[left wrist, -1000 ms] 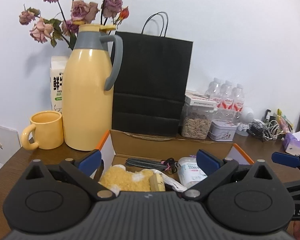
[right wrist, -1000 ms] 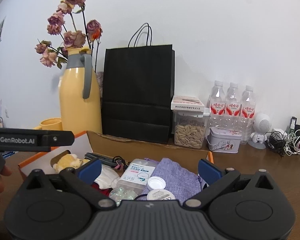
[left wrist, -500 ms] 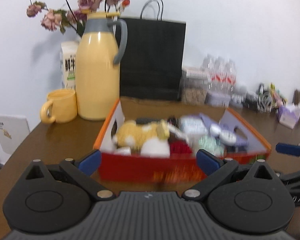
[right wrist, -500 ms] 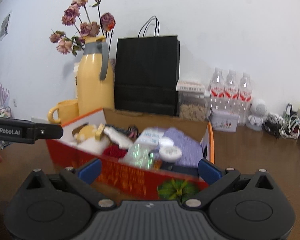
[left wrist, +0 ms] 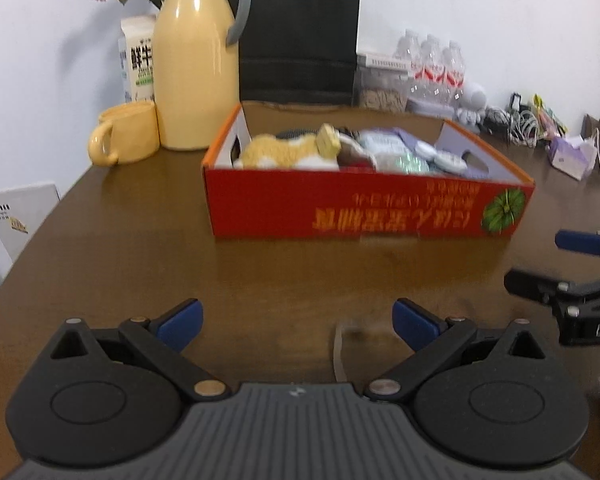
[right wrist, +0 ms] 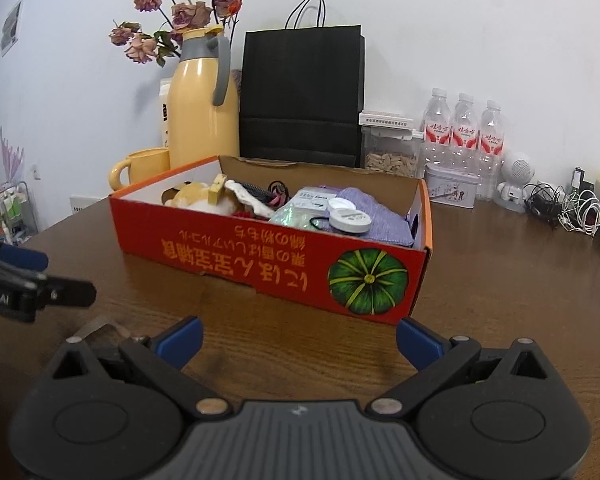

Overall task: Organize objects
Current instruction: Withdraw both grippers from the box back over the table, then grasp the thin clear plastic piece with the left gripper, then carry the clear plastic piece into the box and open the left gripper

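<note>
While both tools hang low over the dark brown wooden bench (left wrist: 112,248), neither grips anything: the left tool (left wrist: 298,322) has its blue-tipped fingers spread wide with bare bench between them, and the right tool (right wrist: 298,340) stands equally wide apart and empty.

The red cardboard box with a green pumpkin printed on its side (right wrist: 260,264) rests on the bench ahead of both tools, well apart from the left one and near the right one, whose right fingertip lies just short of the box's near corner. The box is open-topped and filled: a yellow plush toy (left wrist: 276,150) lies at its left end, a purple knitted cloth (right wrist: 374,214) at its right end, with two small round white lids (right wrist: 348,218) on the cloth.

Behind the box stand a black paper carrier bag (right wrist: 302,96), a tall yellow thermos jug with a grey handle (left wrist: 196,68) and a yellow ceramic mug (left wrist: 126,134).

The left wrist view alone shows a thin pale strip (left wrist: 340,354) lying on the bench between its fingers; what it is cannot be told. The right wrist view alone shows the dried pink roses (right wrist: 180,12) in full and three clear water bottles with red labels (right wrist: 464,136) sharply.
</note>
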`<state>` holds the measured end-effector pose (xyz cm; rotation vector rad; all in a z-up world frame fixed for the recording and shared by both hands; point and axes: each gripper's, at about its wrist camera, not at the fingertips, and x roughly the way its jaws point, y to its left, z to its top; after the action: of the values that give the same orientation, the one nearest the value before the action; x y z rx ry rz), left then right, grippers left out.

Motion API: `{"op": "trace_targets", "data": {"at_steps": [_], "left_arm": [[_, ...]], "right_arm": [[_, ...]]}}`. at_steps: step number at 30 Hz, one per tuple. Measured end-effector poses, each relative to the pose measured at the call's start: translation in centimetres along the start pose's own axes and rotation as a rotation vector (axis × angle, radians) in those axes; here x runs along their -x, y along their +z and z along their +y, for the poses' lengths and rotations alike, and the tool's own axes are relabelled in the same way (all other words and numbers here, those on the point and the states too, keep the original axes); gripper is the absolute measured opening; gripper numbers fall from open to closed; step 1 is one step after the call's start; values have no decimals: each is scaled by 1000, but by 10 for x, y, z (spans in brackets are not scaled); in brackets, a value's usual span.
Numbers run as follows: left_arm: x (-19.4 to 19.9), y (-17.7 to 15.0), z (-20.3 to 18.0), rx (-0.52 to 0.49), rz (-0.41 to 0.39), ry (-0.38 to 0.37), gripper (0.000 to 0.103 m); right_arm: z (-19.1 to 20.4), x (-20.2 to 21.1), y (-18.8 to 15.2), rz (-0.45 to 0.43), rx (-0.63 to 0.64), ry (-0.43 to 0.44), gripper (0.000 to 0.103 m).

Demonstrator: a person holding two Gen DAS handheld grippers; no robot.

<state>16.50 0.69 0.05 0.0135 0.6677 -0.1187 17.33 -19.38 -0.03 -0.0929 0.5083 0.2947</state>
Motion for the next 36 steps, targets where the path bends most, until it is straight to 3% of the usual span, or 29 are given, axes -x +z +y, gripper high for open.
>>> {"op": "trace_targets", "data": {"at_steps": [10, 13, 15, 24, 36], "left_arm": [[-12, -11, -10, -28, 44, -35, 68], [-17, -12, -16, -52, 32, -39, 42], [-17, -12, -21, -77, 26, -48, 4], [-5, -7, -26, -89, -42, -49, 3], [9, 24, -34, -97, -159, -63, 3]], "right_arm": [[2, -5, -6, 25, 5, 4, 103], [2, -6, -7, 30, 3, -1, 103], [2, -7, -8, 35, 6, -1, 103], [1, -8, -8, 37, 3, 5, 103], [4, -9, -2, 25, 12, 5, 103]]}}
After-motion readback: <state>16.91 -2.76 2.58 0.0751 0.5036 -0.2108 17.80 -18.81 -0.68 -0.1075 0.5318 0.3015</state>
